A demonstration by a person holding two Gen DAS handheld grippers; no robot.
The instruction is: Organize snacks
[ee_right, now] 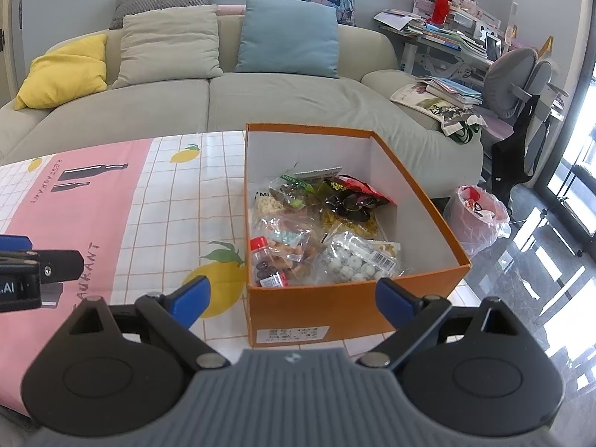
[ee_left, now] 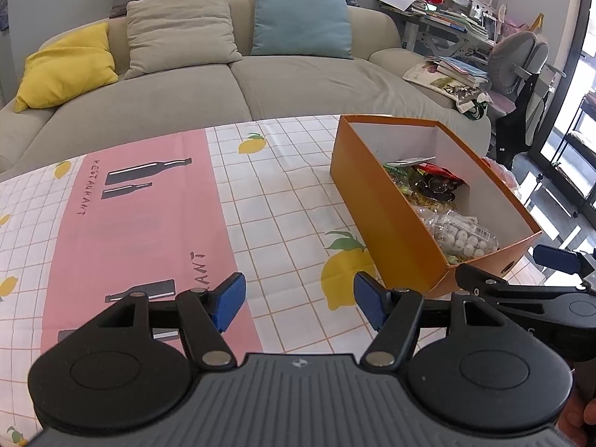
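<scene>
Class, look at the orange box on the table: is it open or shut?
Open. The orange box has no lid on it, so its white inner walls and the snack packets inside show.

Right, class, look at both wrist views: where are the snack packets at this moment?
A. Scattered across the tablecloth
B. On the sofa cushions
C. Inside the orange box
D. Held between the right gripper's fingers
C. The snack packets lie piled inside the open orange box, while the left gripper and right gripper are both open and hold nothing.
</scene>
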